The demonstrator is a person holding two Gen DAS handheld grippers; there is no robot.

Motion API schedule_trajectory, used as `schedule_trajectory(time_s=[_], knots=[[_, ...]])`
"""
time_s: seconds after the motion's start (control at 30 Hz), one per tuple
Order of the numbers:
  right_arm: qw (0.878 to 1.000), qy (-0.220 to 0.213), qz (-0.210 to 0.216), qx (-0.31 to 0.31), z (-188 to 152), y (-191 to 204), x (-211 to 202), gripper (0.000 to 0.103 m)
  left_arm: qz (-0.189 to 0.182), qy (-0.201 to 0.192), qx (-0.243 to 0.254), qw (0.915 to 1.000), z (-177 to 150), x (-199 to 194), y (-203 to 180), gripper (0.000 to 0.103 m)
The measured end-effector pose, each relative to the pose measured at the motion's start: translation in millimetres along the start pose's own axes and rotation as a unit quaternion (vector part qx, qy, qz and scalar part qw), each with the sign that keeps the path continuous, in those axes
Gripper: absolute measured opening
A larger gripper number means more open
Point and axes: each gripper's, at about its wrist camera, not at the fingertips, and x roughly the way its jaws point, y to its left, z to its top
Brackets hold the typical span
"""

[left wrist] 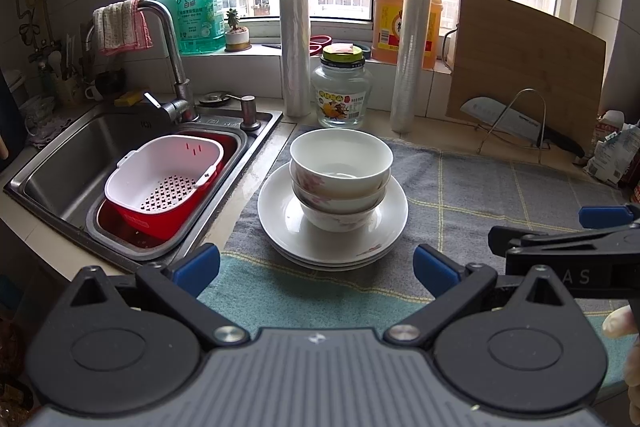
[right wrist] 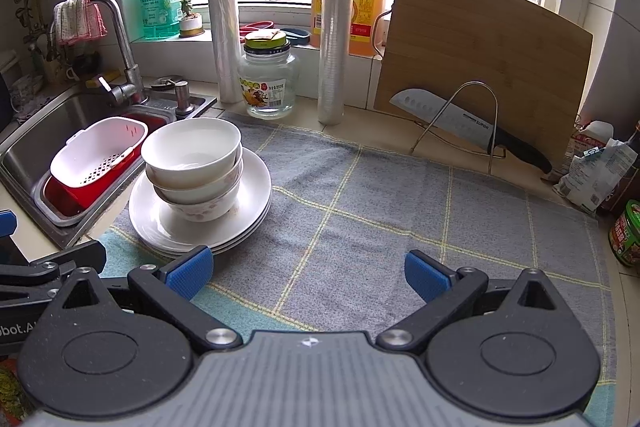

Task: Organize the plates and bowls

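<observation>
Three white bowls with pink flowers [left wrist: 341, 175] [right wrist: 194, 163] are nested in a stack on a pile of white plates [left wrist: 384, 227] [right wrist: 248, 203], which rests on the grey checked cloth [left wrist: 500, 187] [right wrist: 360, 195] near the sink. My left gripper [left wrist: 316, 269] hovers open just in front of the plates, with nothing between its blue pads. My right gripper [right wrist: 308, 275] is open too, over bare cloth to the right of the stack. The right gripper also shows at the right edge of the left wrist view [left wrist: 592, 227].
A steel sink [left wrist: 60, 179] on the left holds a white colander in a red basin [left wrist: 160, 179]. Behind the cloth stand a glass jar [left wrist: 342, 95], two film rolls [left wrist: 412, 51], a cutting board [right wrist: 480, 67] and a knife on a wire rack [right wrist: 472, 131]. Packets and jars [right wrist: 600, 171] crowd the right edge.
</observation>
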Motion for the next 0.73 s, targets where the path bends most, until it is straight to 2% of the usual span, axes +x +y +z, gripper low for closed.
schedule_trajectory(time_s=[0.73], knots=[[1.000, -0.002, -0.004, 0.000, 3.1, -0.2, 1.0, 0.103, -0.002, 0.001, 0.000, 1.0000, 2.4, 1.4, 2.5, 0.102]])
